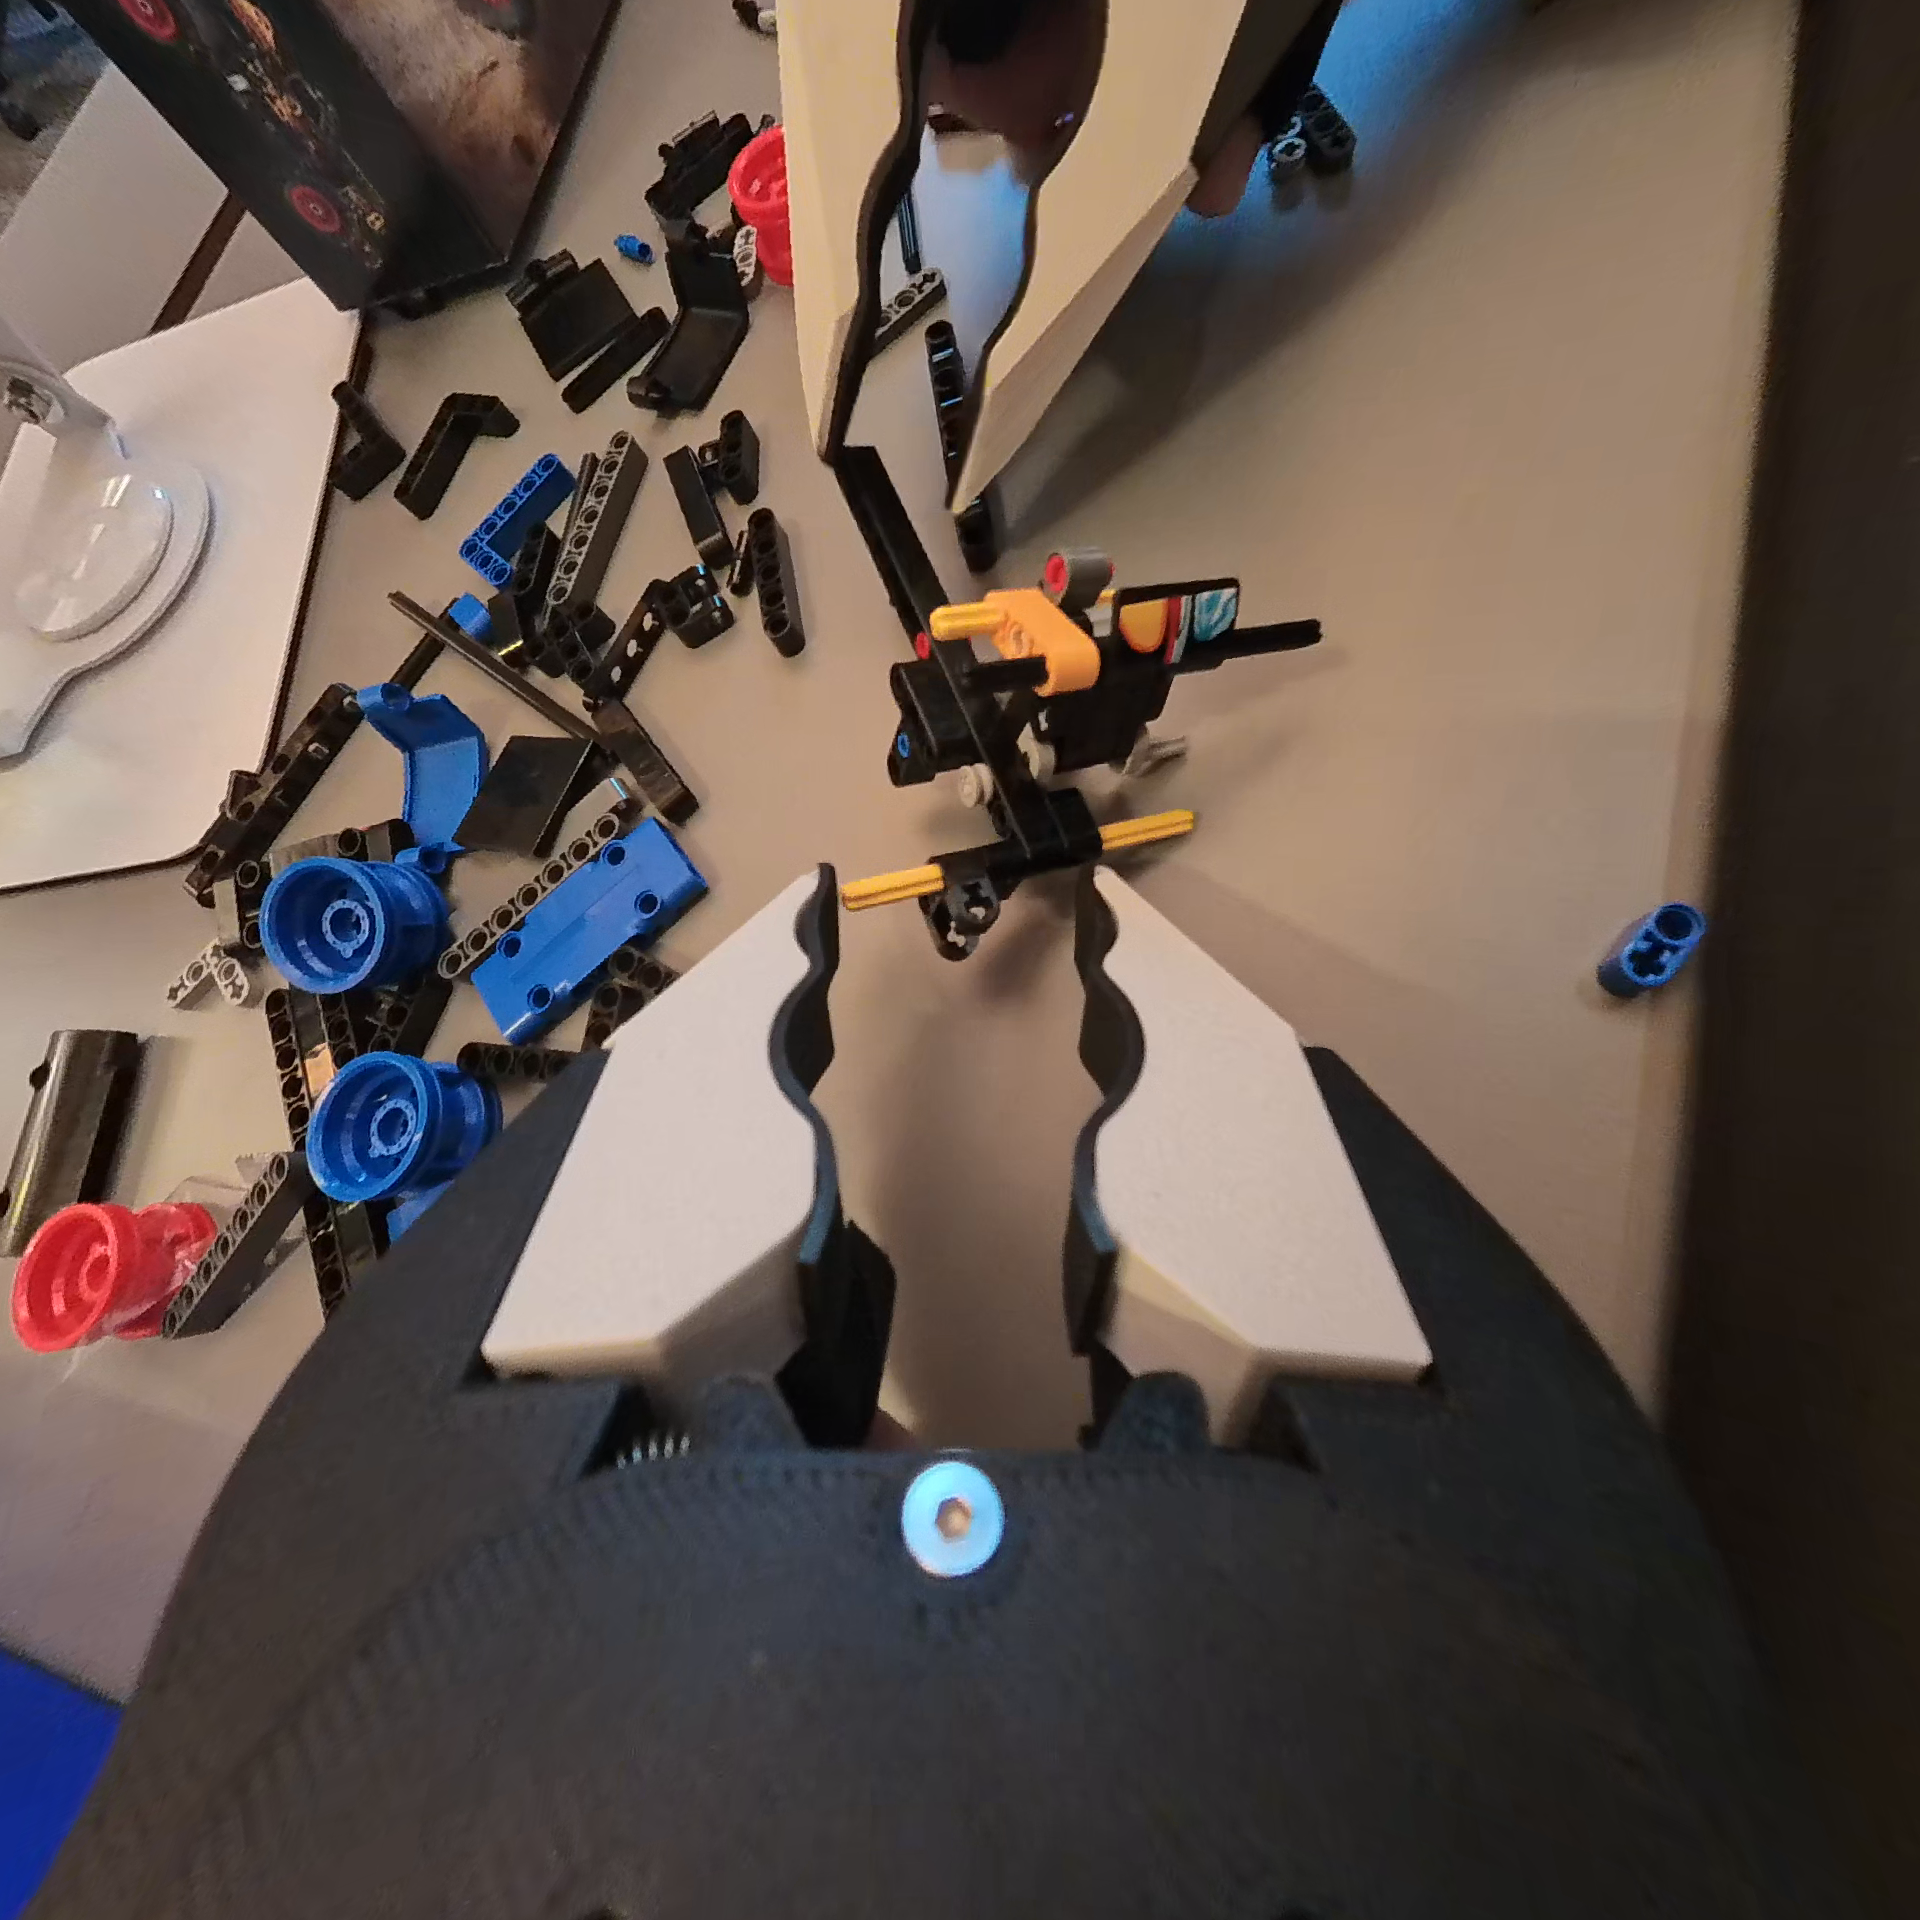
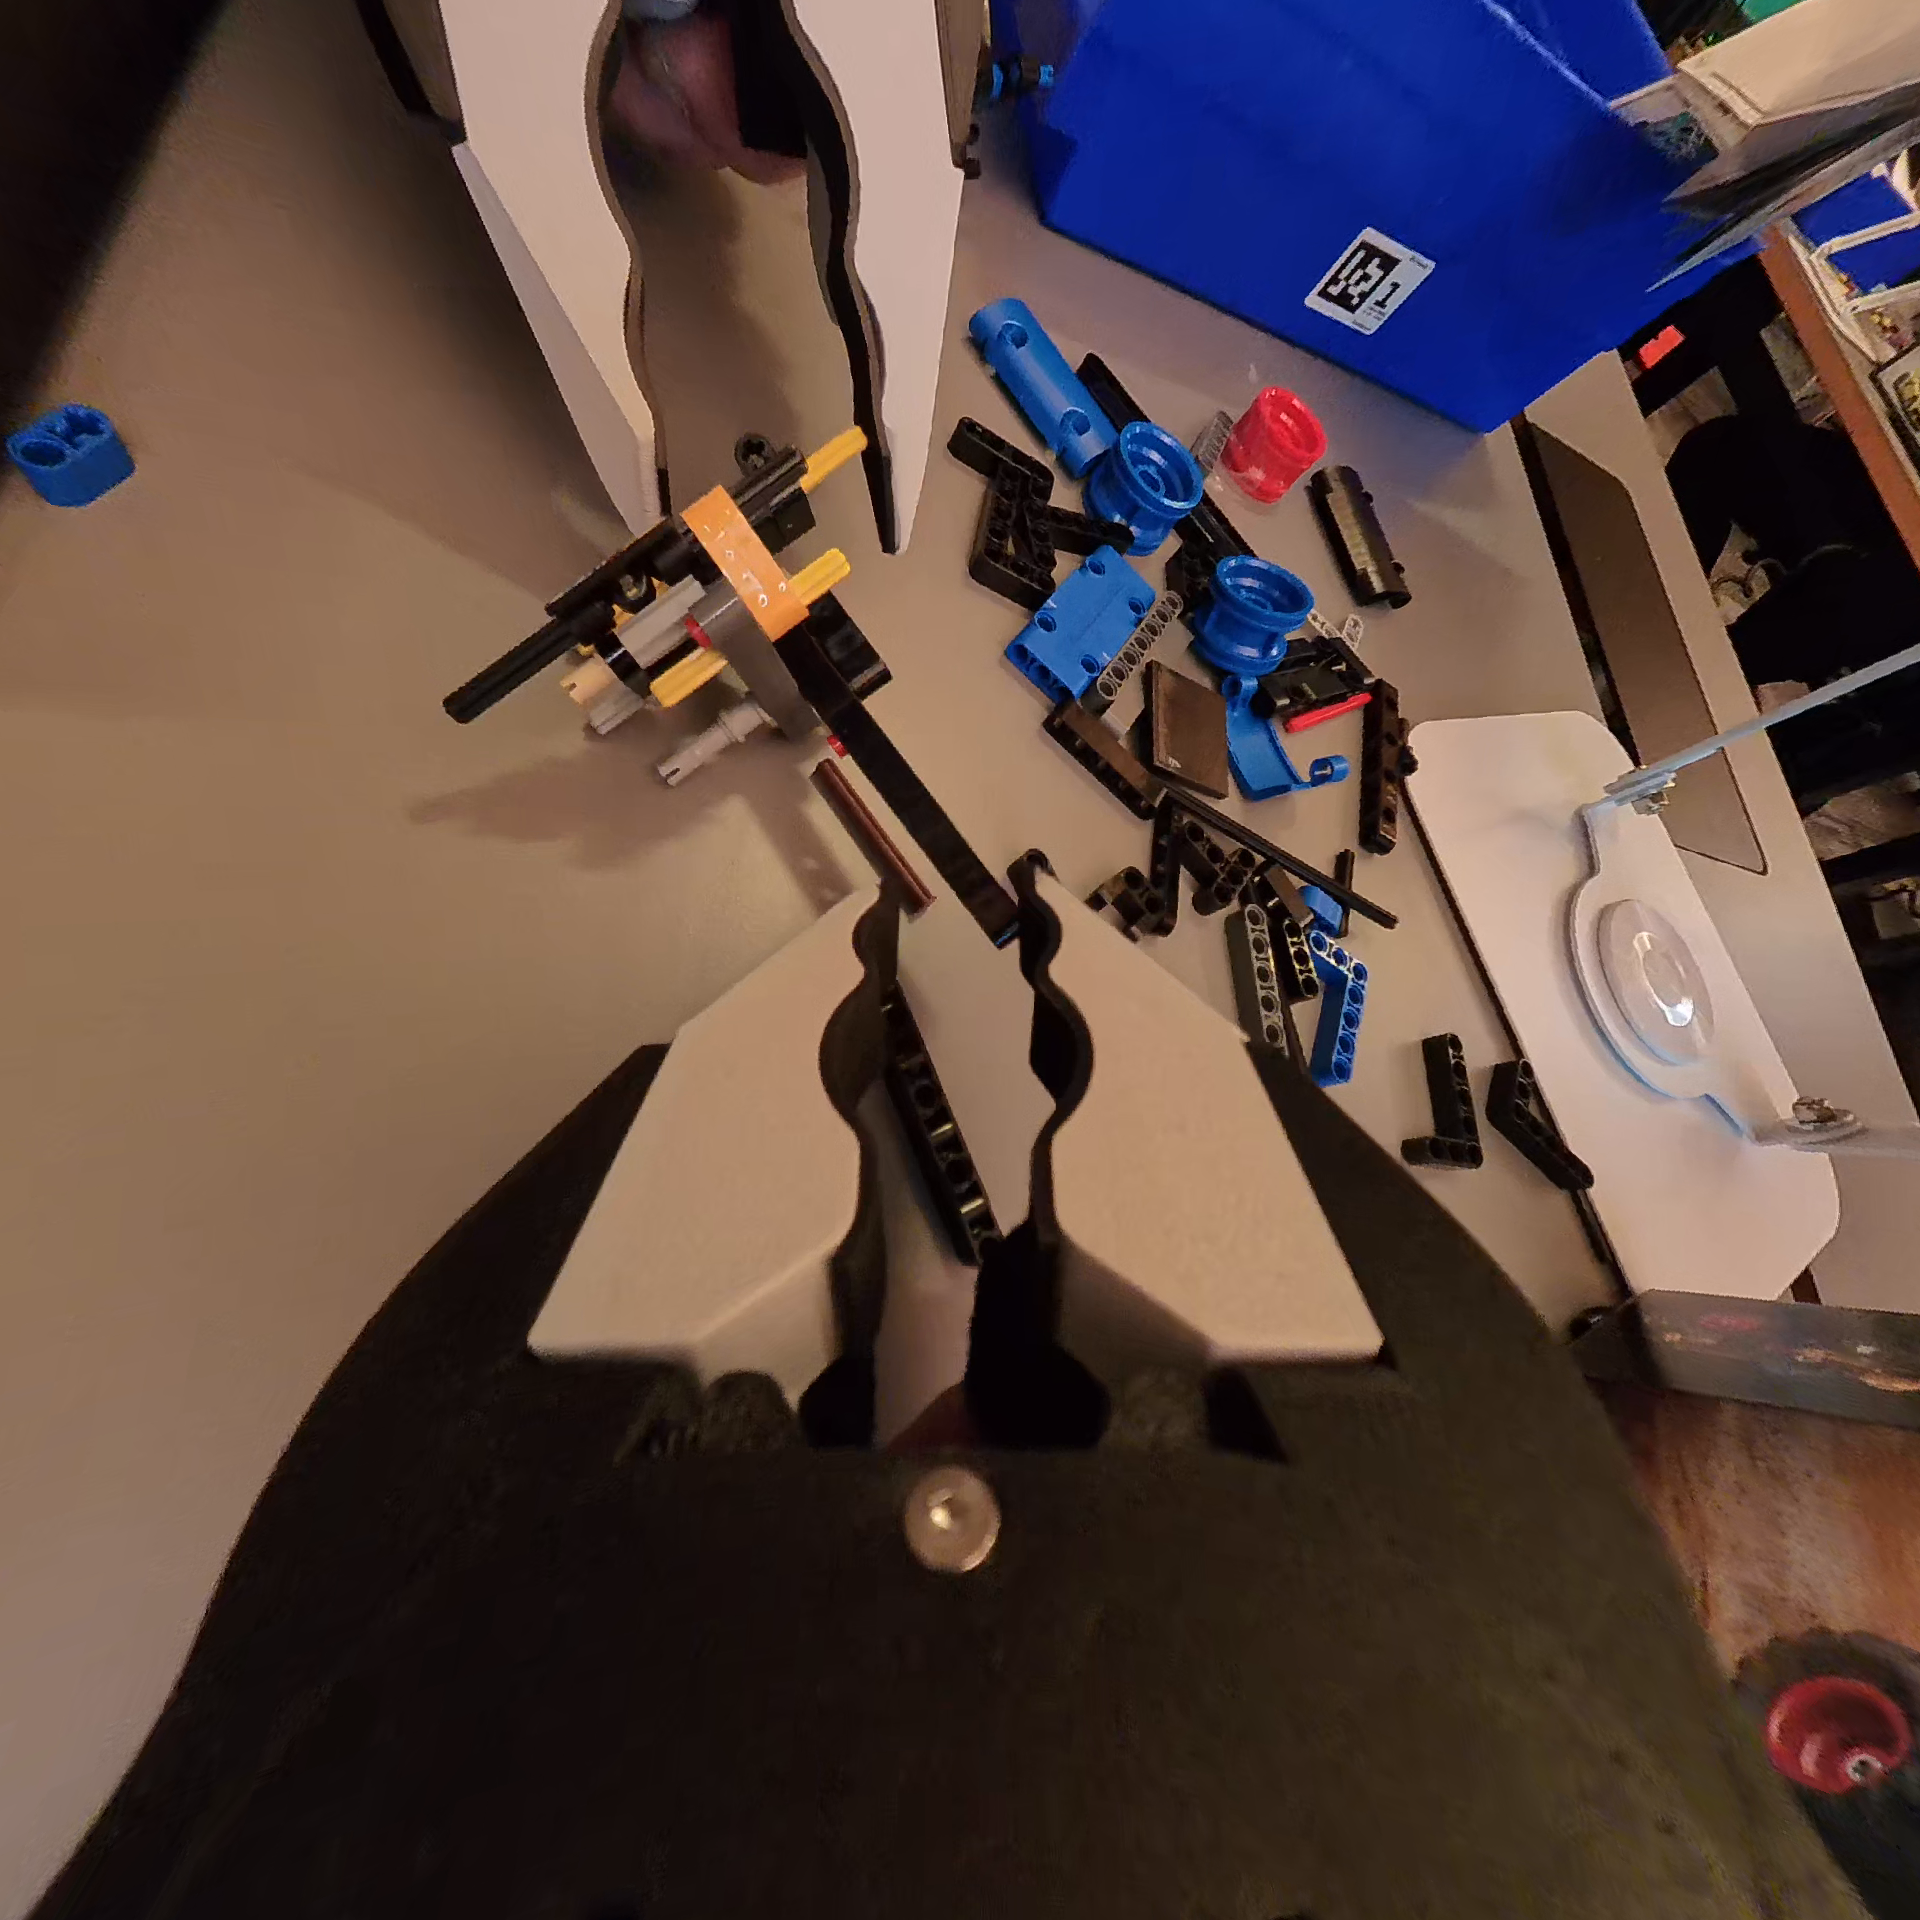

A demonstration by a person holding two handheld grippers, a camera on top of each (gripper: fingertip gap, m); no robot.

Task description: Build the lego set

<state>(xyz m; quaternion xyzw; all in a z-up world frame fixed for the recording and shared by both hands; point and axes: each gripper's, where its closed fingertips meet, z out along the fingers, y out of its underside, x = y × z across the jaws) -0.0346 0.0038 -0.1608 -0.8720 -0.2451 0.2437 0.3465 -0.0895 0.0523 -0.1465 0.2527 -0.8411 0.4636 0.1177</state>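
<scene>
While the left wrist view is showing the left gripper (image 1: pixel 961 904) hanging parted and empty just short of the half-built lego model (image 1: pixel 1049 707) on the grey tabletop (image 1: pixel 1403 520), the right gripper (image 1: pixel 914 478) is reaching in opposite, touching the model's long black beam (image 1: pixel 894 551).

Turning to the right wrist view, the right gripper (image 2: pixel 956 894) is standing narrowly apart, gripping nothing I can confirm, and only here a blue bin (image 2: pixel 1299 156) is sitting beyond the loose pieces (image 2: pixel 1174 623).

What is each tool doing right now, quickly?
Left tool: open, holding nothing.
Right tool: slightly open, straddling the long black beam; grip cannot be told.
</scene>
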